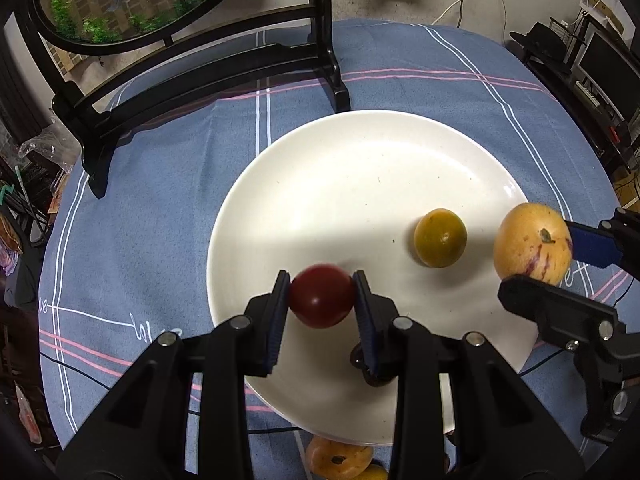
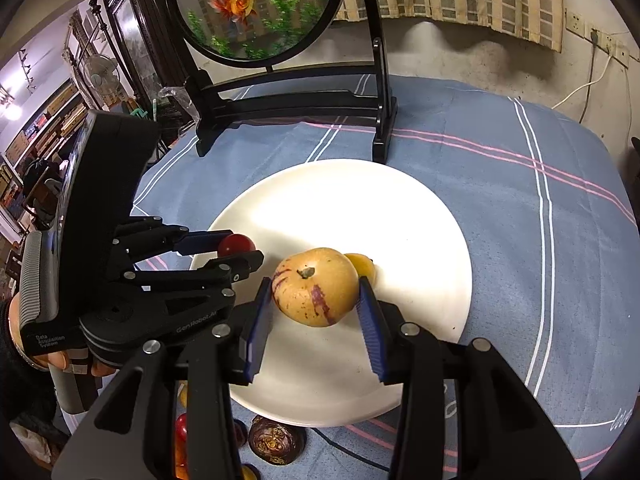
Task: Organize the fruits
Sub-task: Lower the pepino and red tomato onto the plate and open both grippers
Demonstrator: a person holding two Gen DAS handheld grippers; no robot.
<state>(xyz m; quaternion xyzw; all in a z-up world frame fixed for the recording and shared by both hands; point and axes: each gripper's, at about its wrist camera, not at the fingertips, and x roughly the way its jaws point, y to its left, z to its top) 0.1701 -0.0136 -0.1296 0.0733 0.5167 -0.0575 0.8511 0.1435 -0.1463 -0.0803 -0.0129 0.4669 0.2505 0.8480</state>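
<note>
I've got the left gripper (image 1: 322,296) clamped on the red tomato (image 1: 322,295) and the right gripper (image 2: 316,300) gripping the striped yellow fruit (image 2: 314,286), both hanging right over the white plate (image 1: 360,168) at lower centre frame.

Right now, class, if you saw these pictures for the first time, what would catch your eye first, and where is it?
Probably the white plate in the middle of the blue tablecloth, with both grippers over it. The left gripper clamps a dark red fruit; the right gripper clamps a yellow fruit streaked purple, beside a small orange-green fruit lying on the plate. Behind stands a round goldfish picture in a black stand.
</note>
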